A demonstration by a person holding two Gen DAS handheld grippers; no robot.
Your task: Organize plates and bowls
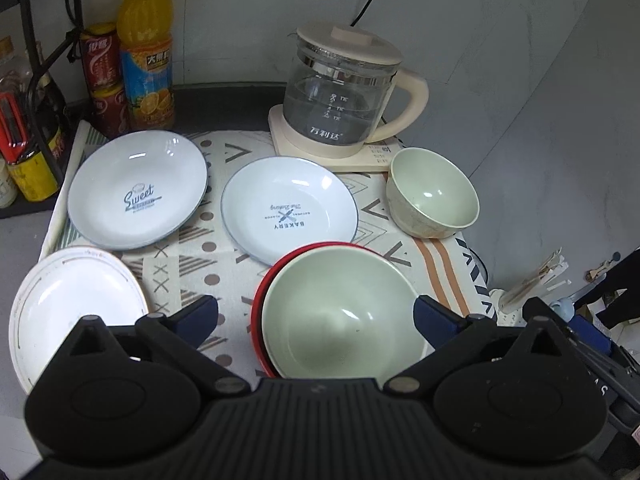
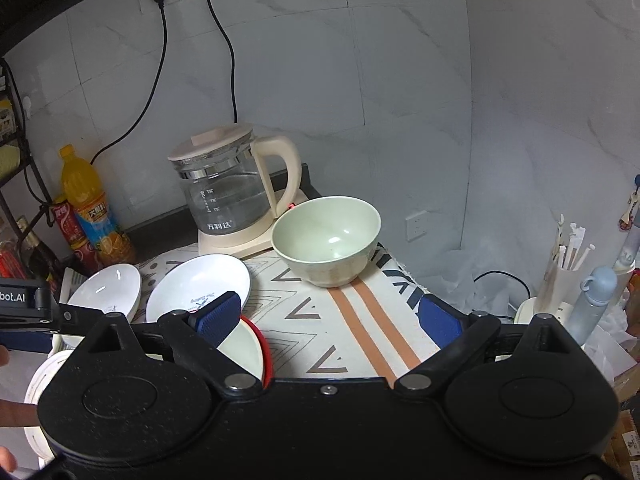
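Observation:
A pale green bowl (image 1: pixel 340 312) sits nested in a red bowl (image 1: pixel 258 300) on the patterned cloth (image 1: pixel 224 264). My left gripper (image 1: pixel 318 318) hangs open above it, with its fingers wide of the rim. A smaller green bowl (image 1: pixel 434 200) stands at the right by the kettle. Two blue-rimmed plates lie apart, the "Sweet" plate (image 1: pixel 136 196) and the "Bakery" plate (image 1: pixel 288 208). A white gold-rimmed plate (image 1: pixel 72 308) lies at the near left. My right gripper (image 2: pixel 330 318) is open over bare cloth, short of the small green bowl (image 2: pixel 328 240). The nested bowls (image 2: pixel 244 348) are under its left finger.
A glass kettle (image 1: pixel 340 88) on its base stands at the back, its cords running to wall sockets. An orange drink bottle (image 1: pixel 146 48), cans (image 1: pixel 100 60) and a black rack crowd the back left. A cup of chopsticks (image 2: pixel 568 256) and a blue bottle (image 2: pixel 596 300) stand off the right edge.

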